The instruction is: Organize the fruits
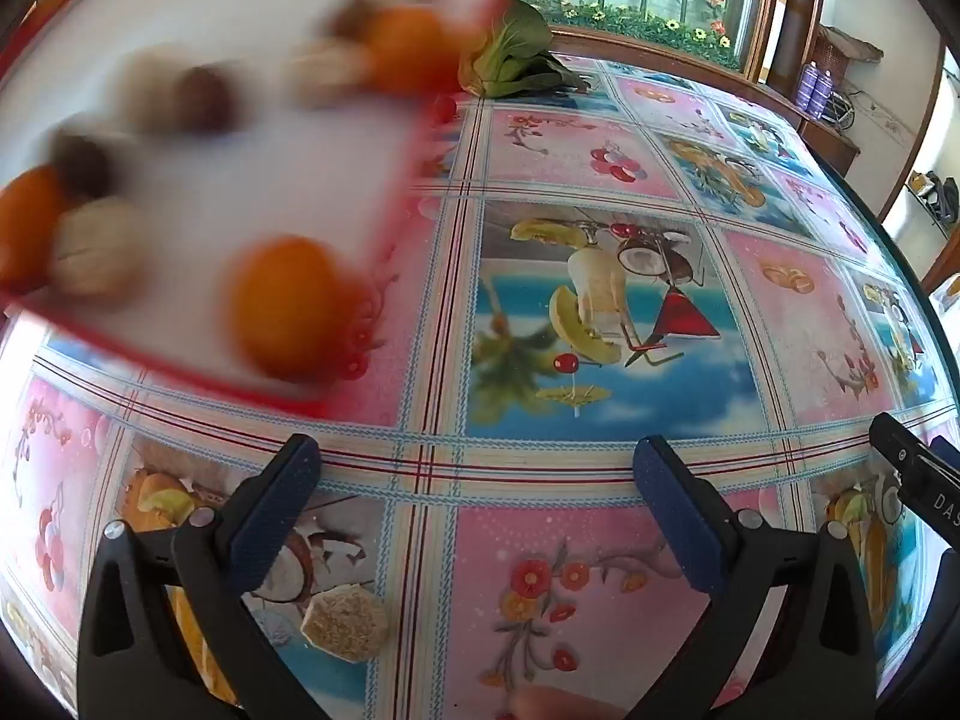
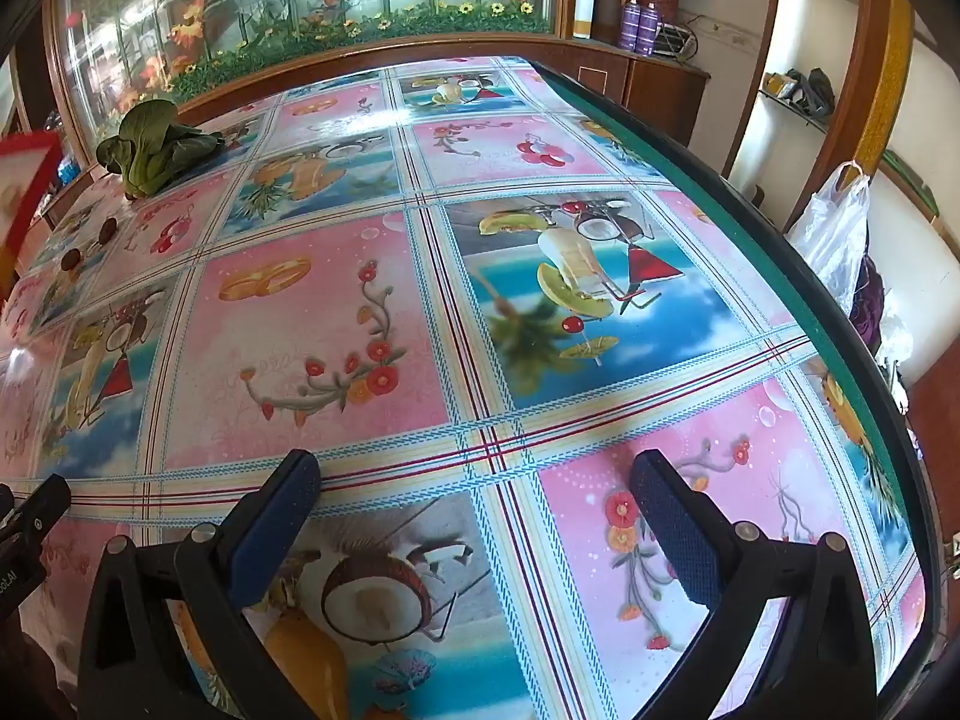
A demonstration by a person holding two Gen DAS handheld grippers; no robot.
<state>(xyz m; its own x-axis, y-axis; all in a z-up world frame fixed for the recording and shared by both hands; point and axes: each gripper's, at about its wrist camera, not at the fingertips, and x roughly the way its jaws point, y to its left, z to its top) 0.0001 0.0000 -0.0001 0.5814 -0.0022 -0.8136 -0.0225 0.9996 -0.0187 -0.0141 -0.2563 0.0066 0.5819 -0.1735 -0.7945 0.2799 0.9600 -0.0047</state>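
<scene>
left gripper (image 1: 477, 468): jaws spread wide, nothing between them, blue pads over bare tablecloth, angled down at the table.
right gripper (image 2: 474, 480): same, fully released, empty, pointing down at the table.
tray (image 1: 384, 228): white with red rim, upper left in the left wrist view, heavily motion-blurred; cannot tell whether it rests on the table or is above it. A red-edged corner shows at the far left of the right wrist view.
fruits on tray: three oranges (image 1: 285, 303), one near the tray's near corner, one at the left edge, one at the far side; several tan and dark brown round pieces (image 1: 96, 246) among them, too blurred to identify.
loose items: two small dark round things (image 2: 107, 231) on the cloth, far left of the right wrist view.
leafy green (image 2: 159, 147): lying on the table at its far edge, just beside the tray.
tablecloth (image 2: 312, 324): glossy, pink and blue fruit-print panels.
background: plastic bag (image 2: 834, 234) hanging right of the table; two purple cans (image 2: 638, 27) on a cabinet.
</scene>
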